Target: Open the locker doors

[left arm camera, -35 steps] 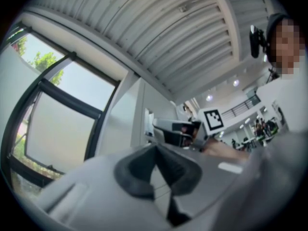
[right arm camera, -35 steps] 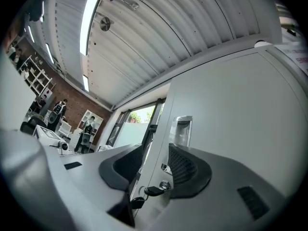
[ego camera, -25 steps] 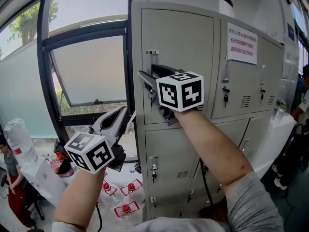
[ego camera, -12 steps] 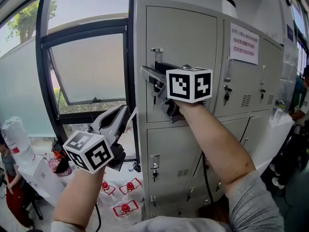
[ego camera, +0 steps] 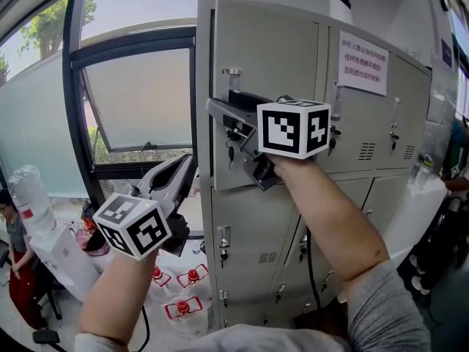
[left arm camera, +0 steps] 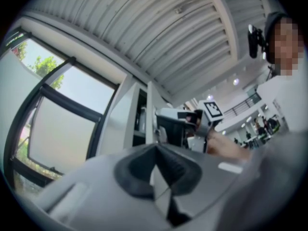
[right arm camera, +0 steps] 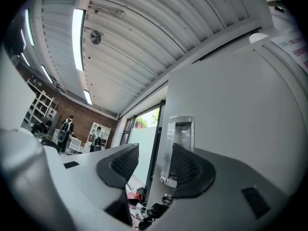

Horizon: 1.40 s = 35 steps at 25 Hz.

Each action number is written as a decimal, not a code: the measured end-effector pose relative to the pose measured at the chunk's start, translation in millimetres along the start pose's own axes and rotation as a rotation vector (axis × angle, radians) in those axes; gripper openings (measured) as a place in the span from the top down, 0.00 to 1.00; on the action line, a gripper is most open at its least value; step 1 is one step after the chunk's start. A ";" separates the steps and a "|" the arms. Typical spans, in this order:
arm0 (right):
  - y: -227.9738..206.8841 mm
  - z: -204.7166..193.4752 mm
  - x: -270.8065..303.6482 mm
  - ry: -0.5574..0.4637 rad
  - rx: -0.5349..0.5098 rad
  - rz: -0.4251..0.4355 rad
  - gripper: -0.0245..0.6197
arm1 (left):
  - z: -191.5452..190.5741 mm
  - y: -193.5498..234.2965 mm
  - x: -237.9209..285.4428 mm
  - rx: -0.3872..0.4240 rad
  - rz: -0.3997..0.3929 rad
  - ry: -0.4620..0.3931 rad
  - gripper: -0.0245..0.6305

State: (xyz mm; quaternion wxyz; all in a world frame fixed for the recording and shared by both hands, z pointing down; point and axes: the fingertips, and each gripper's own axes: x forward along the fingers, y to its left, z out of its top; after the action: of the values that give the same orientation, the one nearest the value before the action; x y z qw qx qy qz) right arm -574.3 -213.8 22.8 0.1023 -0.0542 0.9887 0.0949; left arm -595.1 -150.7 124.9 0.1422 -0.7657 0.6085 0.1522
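The grey locker bank fills the head view. Its top-left door (ego camera: 271,72) stands ajar, its left free edge swung out from the frame. My right gripper (ego camera: 220,116) reaches left across this door below the recessed metal handle (ego camera: 232,75). In the right gripper view the jaws (right arm camera: 154,165) stand wide apart, with the door's edge and handle (right arm camera: 180,131) between them and the pads not pressing on it. A key (ego camera: 231,152) hangs in the lock below. My left gripper (ego camera: 185,169) hovers lower left by the window, shut and empty (left arm camera: 156,150).
The other locker doors (ego camera: 363,123) stay closed, one with a paper notice (ego camera: 364,63). A tilted window (ego camera: 139,101) is left of the lockers. Water bottles with red caps (ego camera: 183,306) lie on the floor below. A person (ego camera: 15,233) sits at far left.
The top-left door has swung outward from closed to ajar, and my right gripper has moved out with its edge. The left gripper has shifted slightly left.
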 end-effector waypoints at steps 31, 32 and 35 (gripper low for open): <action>-53.5 64.9 -302.3 -0.074 0.200 0.379 0.68 | -10.6 -336.9 31.1 0.138 0.324 -0.022 0.96; -55.2 65.2 -303.9 -0.069 0.202 0.377 0.68 | -10.0 -342.0 34.0 0.141 0.321 -0.021 0.96; -56.5 65.5 -305.3 -0.060 0.200 0.373 0.67 | -8.1 -351.6 38.7 0.142 0.316 -0.024 0.96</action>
State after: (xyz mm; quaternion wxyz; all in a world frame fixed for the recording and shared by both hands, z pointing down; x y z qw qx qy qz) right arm -257.4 -229.1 14.7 0.1170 0.1431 0.9826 0.0152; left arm -243.5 -111.4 128.1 0.1777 -0.6468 0.7287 0.1382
